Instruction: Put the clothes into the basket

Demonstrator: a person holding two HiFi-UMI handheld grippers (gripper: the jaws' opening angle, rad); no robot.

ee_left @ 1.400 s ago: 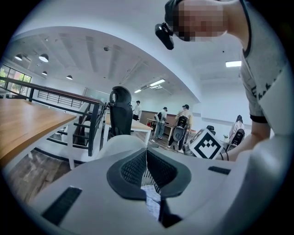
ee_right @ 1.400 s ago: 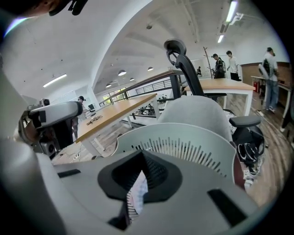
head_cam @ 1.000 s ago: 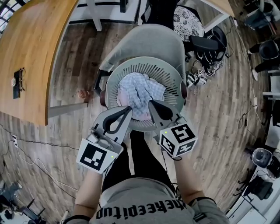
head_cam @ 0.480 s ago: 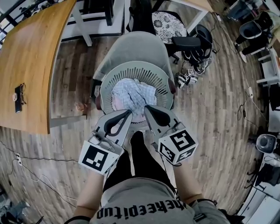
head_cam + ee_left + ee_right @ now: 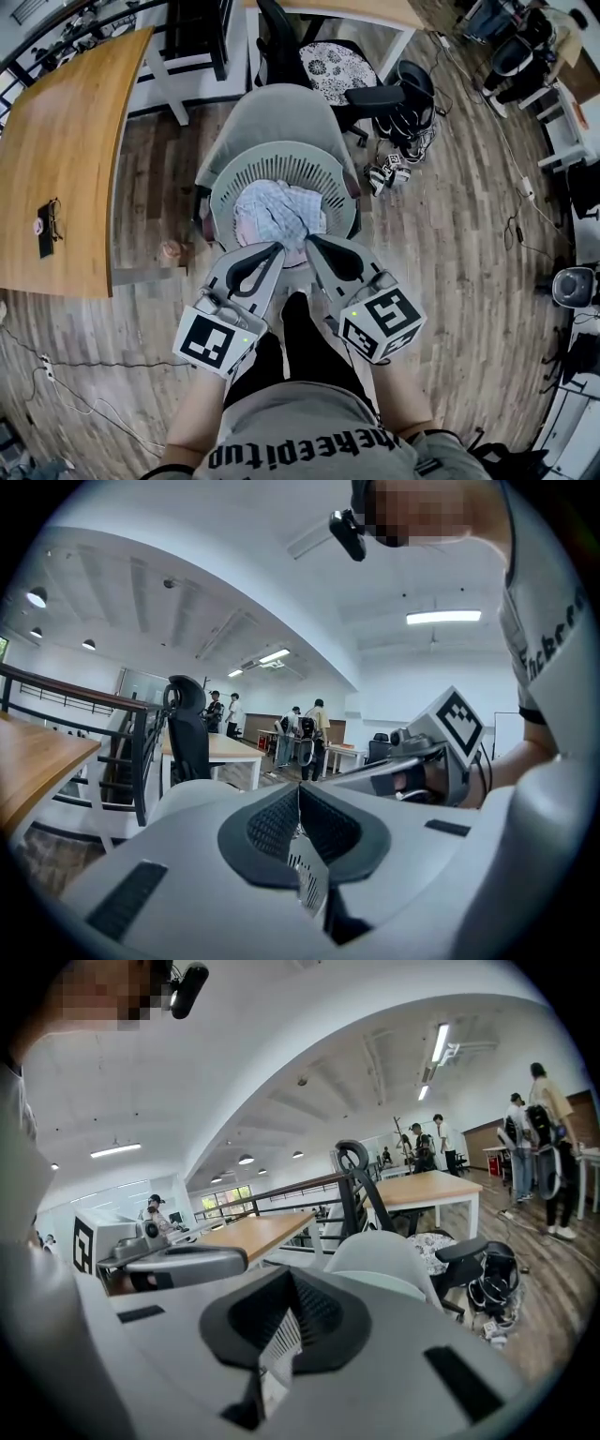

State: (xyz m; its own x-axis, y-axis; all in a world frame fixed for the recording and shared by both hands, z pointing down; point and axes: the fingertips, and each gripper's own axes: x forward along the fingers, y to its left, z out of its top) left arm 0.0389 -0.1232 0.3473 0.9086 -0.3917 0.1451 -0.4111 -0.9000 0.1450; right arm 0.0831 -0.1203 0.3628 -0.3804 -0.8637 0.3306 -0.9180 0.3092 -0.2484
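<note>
Basket (image 5: 281, 167) on grey chair (image 5: 281, 112); chair on wood floor (image 5: 450, 234).

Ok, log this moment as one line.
clothes: in basket | basket: on grey chair | left tool: shut, empty | right tool: shut, empty

The right tool (image 5: 291, 1283) has its dark ribbed jaws pressed together with nothing between them. Past its tip stands a pale grey chair back (image 5: 380, 1255), with a wooden desk (image 5: 253, 1230) behind it and the left tool (image 5: 178, 1262) just to the left. People (image 5: 548, 1143) stand at the far right on the wooden floor (image 5: 553, 1288).
</note>
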